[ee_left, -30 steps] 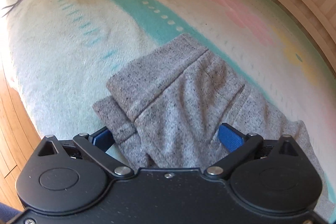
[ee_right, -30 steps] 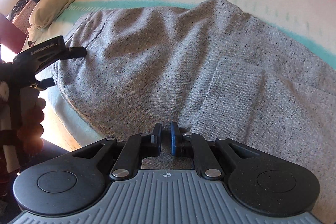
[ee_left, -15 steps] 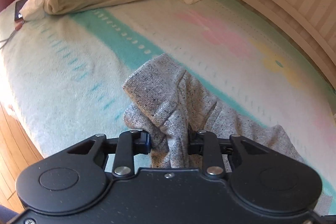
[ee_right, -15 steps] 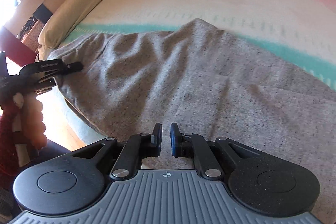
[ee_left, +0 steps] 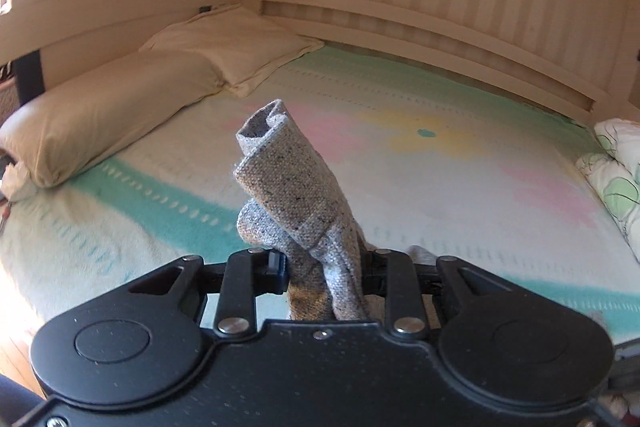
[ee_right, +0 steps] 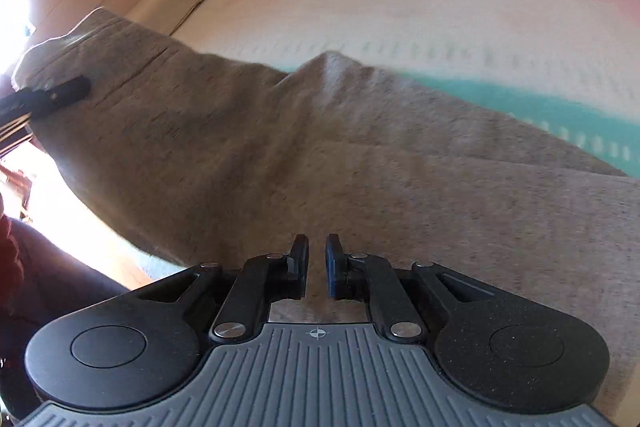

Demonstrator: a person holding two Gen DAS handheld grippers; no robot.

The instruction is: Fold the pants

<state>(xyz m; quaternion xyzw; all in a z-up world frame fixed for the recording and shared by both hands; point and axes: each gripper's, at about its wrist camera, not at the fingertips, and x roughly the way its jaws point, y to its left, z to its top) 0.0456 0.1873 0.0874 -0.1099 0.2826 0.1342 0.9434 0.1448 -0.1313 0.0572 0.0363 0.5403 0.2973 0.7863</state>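
Observation:
The grey speckled pants (ee_right: pixel 280 147) are stretched between my two grippers above the bed. My left gripper (ee_left: pixel 324 267) is shut on a bunched end of the pants (ee_left: pixel 292 195), which stands up in a roll between the jaws. My right gripper (ee_right: pixel 316 263) is shut on the near edge of the pants, its blue pads almost touching with cloth between them. In the right wrist view the left gripper (ee_right: pixel 60 93) shows at the far left, holding the other end lifted.
The bed has a pastel blanket (ee_left: pixel 440 167) with teal stripes. Beige pillows (ee_left: pixel 120 107) lie at the left. A striped headboard wall (ee_left: pixel 400 7) runs behind. A floral pillow (ee_left: pixel 616 171) is at the right. Wooden floor (ee_right: pixel 92 227) lies past the bed edge.
My left gripper closed on the pants' end and lifted it off the bed, tilting up. The pants rose and pulled taut. My right gripper stayed shut on its edge.

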